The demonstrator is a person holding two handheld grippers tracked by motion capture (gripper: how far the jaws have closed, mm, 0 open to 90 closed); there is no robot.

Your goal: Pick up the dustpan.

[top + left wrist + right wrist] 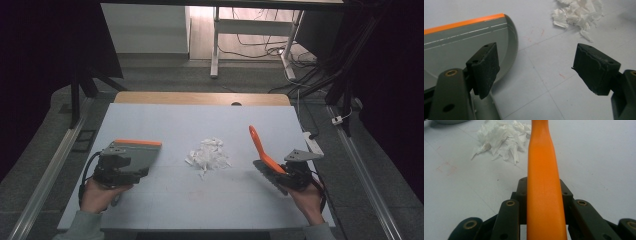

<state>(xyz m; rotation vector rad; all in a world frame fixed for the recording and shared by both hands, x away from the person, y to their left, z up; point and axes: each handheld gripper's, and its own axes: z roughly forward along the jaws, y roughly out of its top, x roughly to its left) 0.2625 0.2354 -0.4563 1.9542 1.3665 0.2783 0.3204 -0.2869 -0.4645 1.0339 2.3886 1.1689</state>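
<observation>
plastic brush (264,155) is light and stiff, right gripper (544,202) clamps its orange handle; left gripper (541,72) jaws wide beside the dustpan (461,42)

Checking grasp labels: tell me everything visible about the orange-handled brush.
The brush has a smooth, glossy orange handle that looks like plastic, flaring and rounded at the far end, and a dark bristle head near the table. The handle slants up and away from the person. The right gripper is shut on the handle, jaws at both sides. It sits right of the white paper scraps, apart from them.
</observation>
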